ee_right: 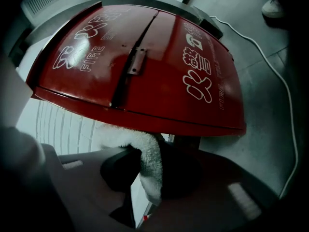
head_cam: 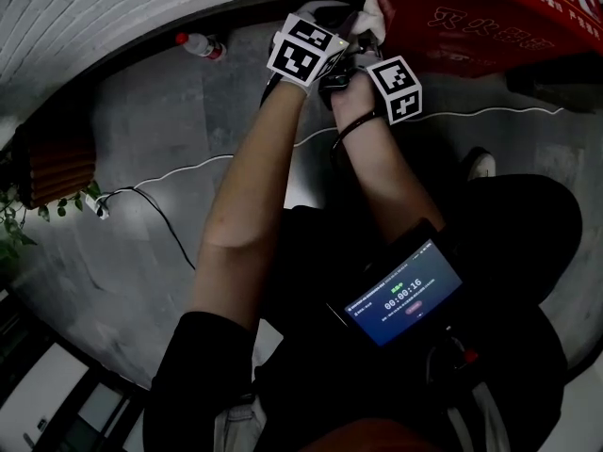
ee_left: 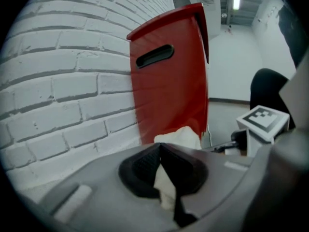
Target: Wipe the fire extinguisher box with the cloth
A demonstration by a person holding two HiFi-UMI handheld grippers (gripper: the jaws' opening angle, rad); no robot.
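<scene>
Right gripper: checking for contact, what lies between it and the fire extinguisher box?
The white cloth, clamped in the right gripper; its own view shows it.

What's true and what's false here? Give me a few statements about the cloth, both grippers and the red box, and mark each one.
1. The left gripper is shut on the white cloth. True.
2. The right gripper is open and empty. False: it too is shut on the cloth.
3. The fire extinguisher box is red with white lettering. True.
4. The box stands beside a wooden wall. False: the wall next to it is white brick.
</scene>
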